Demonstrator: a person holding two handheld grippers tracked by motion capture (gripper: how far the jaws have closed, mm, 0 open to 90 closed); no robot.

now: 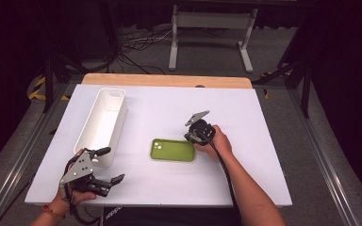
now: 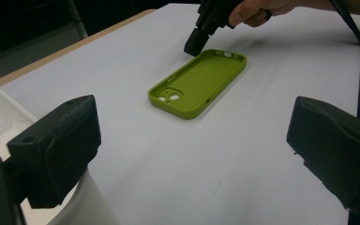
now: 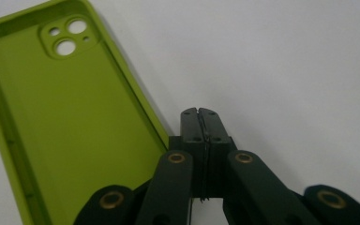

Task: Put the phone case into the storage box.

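A lime-green phone case lies hollow side up on the white table, with its camera cut-outs toward the left. My right gripper is shut with nothing between its jaws. Its tip sits just outside the case's right end. In the right gripper view the closed jaws stand right beside the case's rim; I cannot tell whether they touch it. My left gripper rests open and empty at the table's front left. In the left gripper view its jaws frame the case and the right gripper beyond.
A long white bin stands along the table's left side, its near end just beside the left gripper. A wooden strip runs along the table's far edge. Cables and a metal stand are on the floor behind.
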